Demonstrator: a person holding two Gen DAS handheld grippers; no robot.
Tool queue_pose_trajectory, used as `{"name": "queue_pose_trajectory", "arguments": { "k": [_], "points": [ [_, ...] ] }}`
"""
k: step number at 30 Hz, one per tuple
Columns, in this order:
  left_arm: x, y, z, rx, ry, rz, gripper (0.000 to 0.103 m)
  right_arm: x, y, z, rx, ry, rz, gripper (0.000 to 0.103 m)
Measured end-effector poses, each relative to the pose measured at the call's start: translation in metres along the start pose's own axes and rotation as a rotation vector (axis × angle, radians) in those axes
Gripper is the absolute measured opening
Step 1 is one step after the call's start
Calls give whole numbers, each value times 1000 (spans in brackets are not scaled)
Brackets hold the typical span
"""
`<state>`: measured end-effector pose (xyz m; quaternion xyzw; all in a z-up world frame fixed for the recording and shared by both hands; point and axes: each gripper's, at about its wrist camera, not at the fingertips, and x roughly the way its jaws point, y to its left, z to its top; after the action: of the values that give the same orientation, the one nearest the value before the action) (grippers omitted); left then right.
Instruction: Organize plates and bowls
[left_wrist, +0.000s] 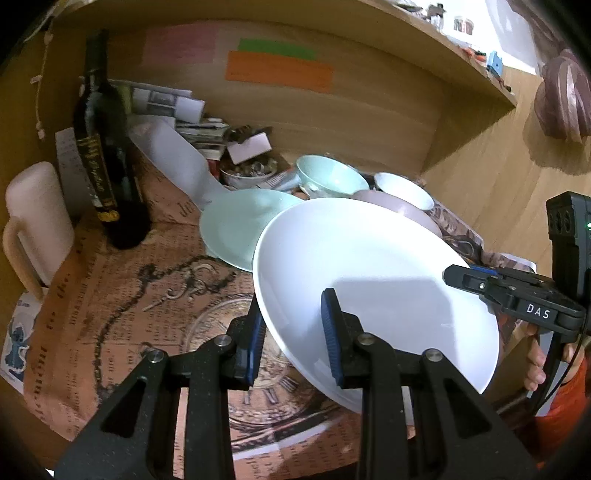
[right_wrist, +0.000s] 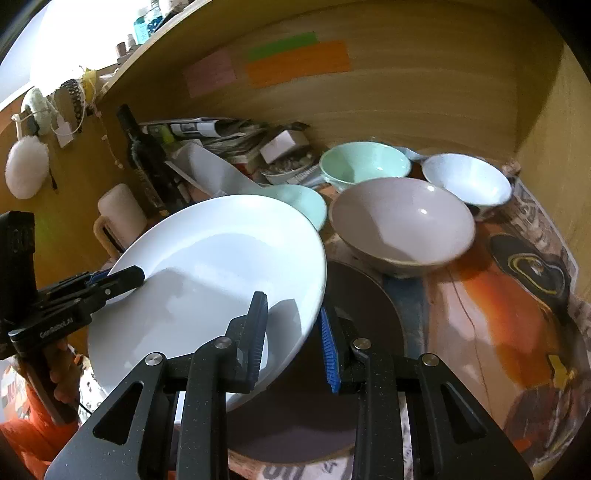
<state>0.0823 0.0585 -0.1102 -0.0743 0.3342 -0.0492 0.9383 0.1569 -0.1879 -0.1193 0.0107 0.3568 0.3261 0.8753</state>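
A large white plate (left_wrist: 373, 280) (right_wrist: 218, 266) hangs tilted above the table, held from both sides. My left gripper (left_wrist: 293, 332) is shut on its left rim, and shows in the right wrist view (right_wrist: 122, 278) at the plate's far edge. My right gripper (right_wrist: 291, 332) is shut on the right rim, seen in the left wrist view (left_wrist: 460, 275). Under the plate lies a dark grey plate (right_wrist: 365, 314). Behind it sit a pale green plate (left_wrist: 236, 225) (right_wrist: 303, 201), a grey bowl (right_wrist: 402, 225), a green bowl (left_wrist: 330, 177) (right_wrist: 364, 162) and a white bowl (left_wrist: 404, 190) (right_wrist: 467, 177).
A dark wine bottle (left_wrist: 105, 155) and a cream mug (left_wrist: 35, 218) stand at the left. Papers, a white tray (left_wrist: 177, 162) and a small cluttered dish (left_wrist: 247, 173) fill the back. Wooden walls (left_wrist: 332, 122) enclose the nook. A printed cloth (left_wrist: 129, 295) covers the table.
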Motion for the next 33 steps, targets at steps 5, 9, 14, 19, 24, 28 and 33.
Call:
{"name": "queue_pose_trajectory", "arguments": {
  "k": [5, 9, 14, 19, 24, 28, 33],
  "points": [
    [9, -11, -4, 18, 25, -10, 30, -4, -10, -9, 29, 10, -7, 25],
    [16, -17, -9, 23, 50, -15, 30, -3, -18, -17, 49, 25, -12, 25],
    [27, -22, -16, 27, 83, -22, 30, 0, -28, -25, 71, 45, -16, 25],
    [39, -26, -22, 29, 118, -34, 30, 4, -37, -32, 92, 66, -27, 25],
    [51, -27, -24, 31, 143, -41, 30, 9, -45, -36, 105, 86, -43, 25],
    [58, -23, -24, 16, 153, -45, 30, 10, -47, -35, 107, 86, -40, 25],
    [63, -18, -25, 5, 162, -42, 31, 16, -44, -34, 83, 94, -46, 25]
  ]
}}
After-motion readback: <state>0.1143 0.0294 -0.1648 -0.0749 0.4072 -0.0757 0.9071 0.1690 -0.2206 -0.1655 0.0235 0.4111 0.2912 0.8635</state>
